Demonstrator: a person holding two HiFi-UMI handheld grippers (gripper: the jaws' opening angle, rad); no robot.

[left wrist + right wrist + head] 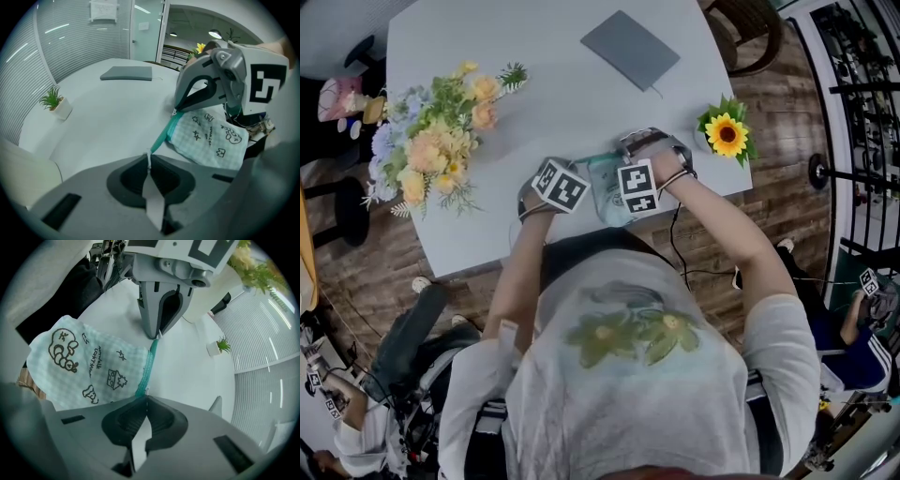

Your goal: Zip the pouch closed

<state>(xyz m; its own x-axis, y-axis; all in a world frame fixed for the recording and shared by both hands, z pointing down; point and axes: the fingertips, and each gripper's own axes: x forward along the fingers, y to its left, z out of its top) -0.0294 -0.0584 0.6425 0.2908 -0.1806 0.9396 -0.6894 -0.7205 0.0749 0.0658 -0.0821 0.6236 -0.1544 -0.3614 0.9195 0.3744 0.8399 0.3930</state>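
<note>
A pale mint checked pouch with black doodles lies at the white table's near edge, its teal zipper strip stretched taut between the two grippers. My left gripper is shut on one end of that strip, where a small white tab shows. My right gripper is shut on the opposite end. In the left gripper view the pouch hangs below the right gripper. The head view has both marker cubes side by side over the pouch, left gripper and right gripper.
A bouquet of artificial flowers lies on the table's left part. A grey notebook rests at the far side, and a potted sunflower at the right edge. A small potted plant stands further off. The table ends just below the pouch.
</note>
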